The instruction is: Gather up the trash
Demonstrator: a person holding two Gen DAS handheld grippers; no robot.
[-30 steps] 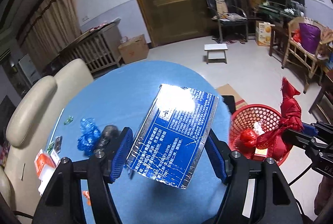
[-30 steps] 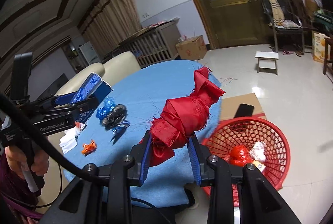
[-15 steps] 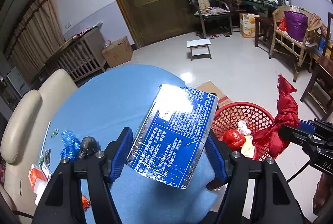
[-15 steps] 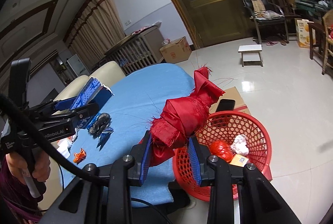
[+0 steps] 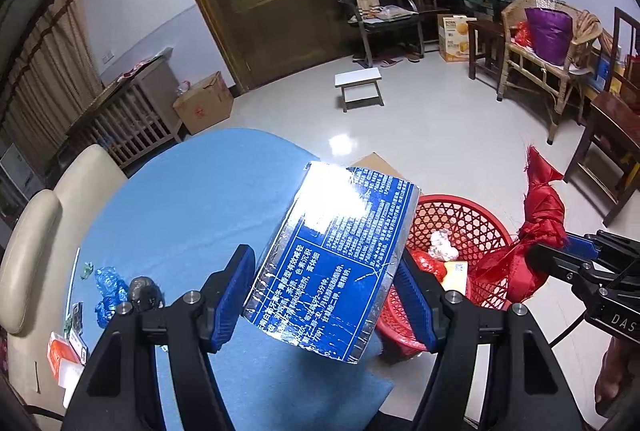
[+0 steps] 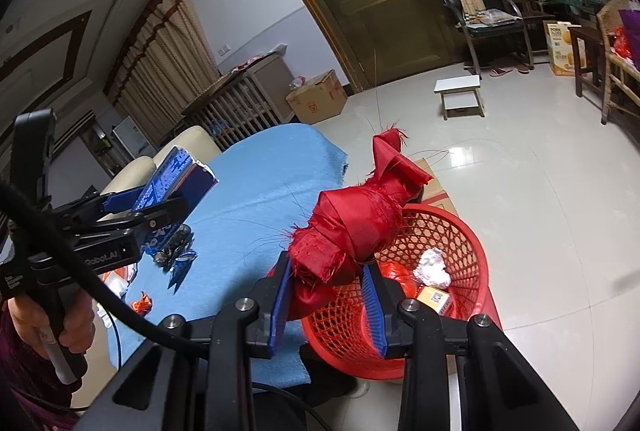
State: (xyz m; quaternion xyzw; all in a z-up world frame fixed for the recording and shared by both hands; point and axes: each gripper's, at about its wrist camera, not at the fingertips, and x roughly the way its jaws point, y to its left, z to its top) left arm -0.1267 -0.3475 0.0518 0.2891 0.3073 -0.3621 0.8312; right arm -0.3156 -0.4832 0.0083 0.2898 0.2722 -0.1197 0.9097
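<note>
My left gripper (image 5: 324,287) is shut on a blue and silver box (image 5: 336,263) and holds it above the blue table's right edge, beside the red basket (image 5: 472,215). The box also shows in the right wrist view (image 6: 176,175). My right gripper (image 6: 328,287) is shut on a red cloth bundle (image 6: 356,219) and holds it over the near rim of the basket (image 6: 464,231). The bundle also shows in the left wrist view (image 5: 540,223). The basket holds a red wad, a white paper ball (image 6: 432,267) and a small orange box.
On the blue table (image 5: 180,207) lie blue wrappers (image 5: 108,287), a dark crumpled wad (image 5: 144,291) and an orange wrapper (image 6: 142,305). A beige chair (image 5: 44,231) stands at the table's left. Flat cardboard (image 6: 434,187) lies on the floor behind the basket. A white stool (image 5: 360,87) stands farther off.
Both grippers have moved right, from over the table toward the basket. The red bundle is now over the basket's rim, and the blue box is nearer the table's edge.
</note>
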